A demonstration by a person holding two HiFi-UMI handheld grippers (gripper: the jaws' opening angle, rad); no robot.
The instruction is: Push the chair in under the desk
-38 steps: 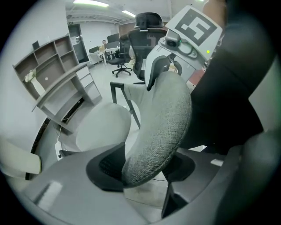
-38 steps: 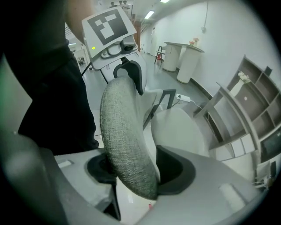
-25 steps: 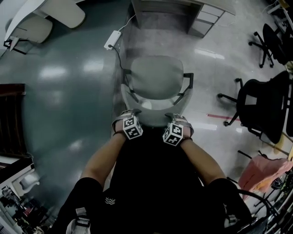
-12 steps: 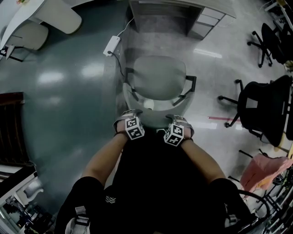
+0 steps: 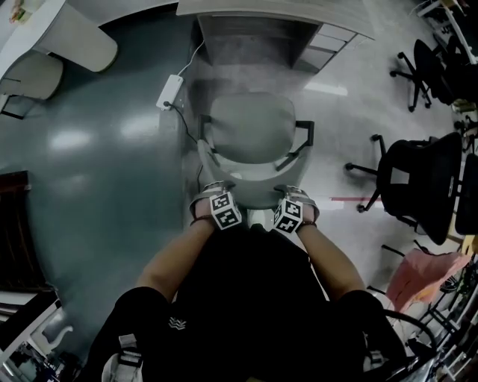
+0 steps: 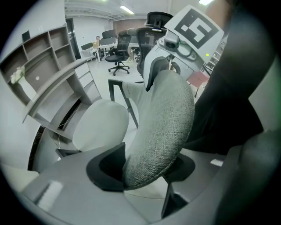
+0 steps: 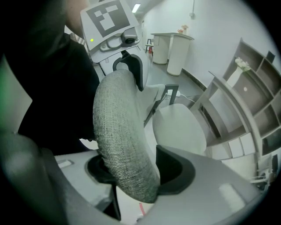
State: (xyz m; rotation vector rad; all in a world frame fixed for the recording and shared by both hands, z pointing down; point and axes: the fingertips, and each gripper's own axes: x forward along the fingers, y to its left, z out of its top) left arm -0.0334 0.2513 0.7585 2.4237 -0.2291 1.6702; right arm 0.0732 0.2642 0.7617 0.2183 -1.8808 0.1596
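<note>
The grey office chair point(image 5: 250, 127) stands in front of me, its seat facing the desk point(image 5: 299, 11) and its front edge near the desk's opening. My left gripper point(image 5: 213, 188) and right gripper point(image 5: 293, 192) hold the top rim of the fabric backrest point(image 5: 258, 195) side by side. In the left gripper view the backrest point(image 6: 164, 118) fills the gap of the left gripper point(image 6: 145, 169), and both dark pads press on it. The right gripper point(image 7: 136, 171) clamps the backrest point(image 7: 120, 127) the same way. The seat point(image 7: 180, 127) lies beyond.
A white power strip point(image 5: 168, 91) with its cable lies on the floor left of the chair. A drawer unit point(image 5: 325, 45) stands under the desk's right side. Black office chairs point(image 5: 429, 175) crowd the right. A white round table point(image 5: 75, 33) is far left.
The chair and both grippers have moved forward toward the desk, and the desk edge now sits closer to the seat. Both grips on the backrest are unchanged.
</note>
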